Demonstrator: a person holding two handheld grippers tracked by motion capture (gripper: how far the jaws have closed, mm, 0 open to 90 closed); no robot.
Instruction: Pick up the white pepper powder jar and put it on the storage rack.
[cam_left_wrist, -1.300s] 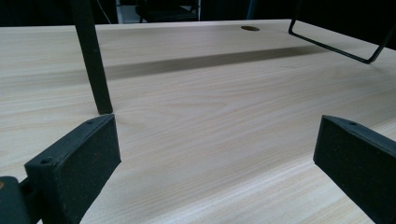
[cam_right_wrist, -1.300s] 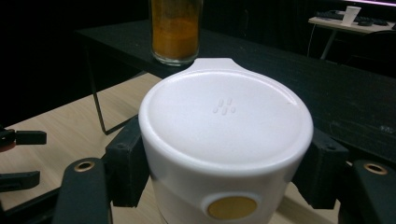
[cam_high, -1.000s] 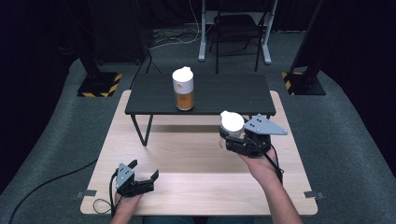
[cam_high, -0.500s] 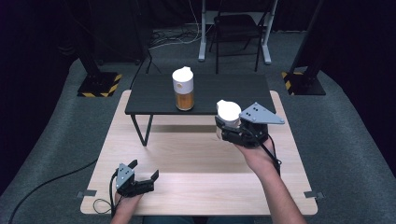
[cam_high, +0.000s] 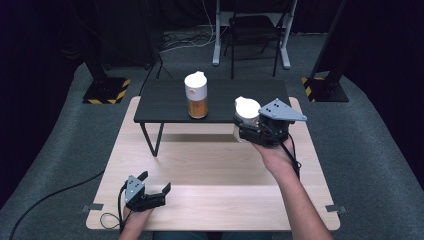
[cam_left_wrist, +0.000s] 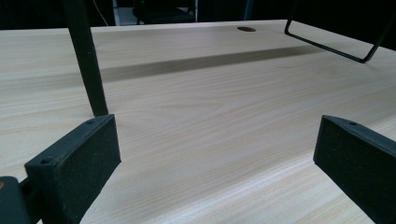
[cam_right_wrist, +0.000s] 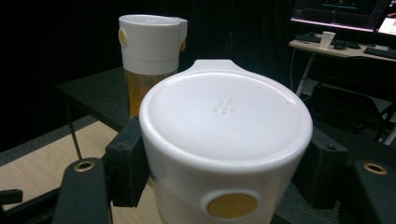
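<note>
Where the right gripper hangs above the right end of the black side table, a white-lidded jar sits clamped between its two black jaws, upright, lid uppermost and clear of the surface. There are two such jars: the held one and a second jar that stands on the black side table, to the left of the held one and apart from it. Two grippers are in play, and two tables, the black side table standing on the larger light wooden table.

The right gripper view adds what the high view cannot give: the held jar's lid seen close, with a small cluster of raised dots on top, a pouring lip at its far edge and a round amber spot on its front, while a jaw presses against each side of the lid's wall. Behind it the second jar shows amber contents under its white lid. The high view alone gives the lie of both hands on the tables.

The left gripper rests low near the front left edge of the wooden table, jaws spread wide with nothing between them; its own view shows bare wood grain between the pads and a thin black leg of the side table.
</note>
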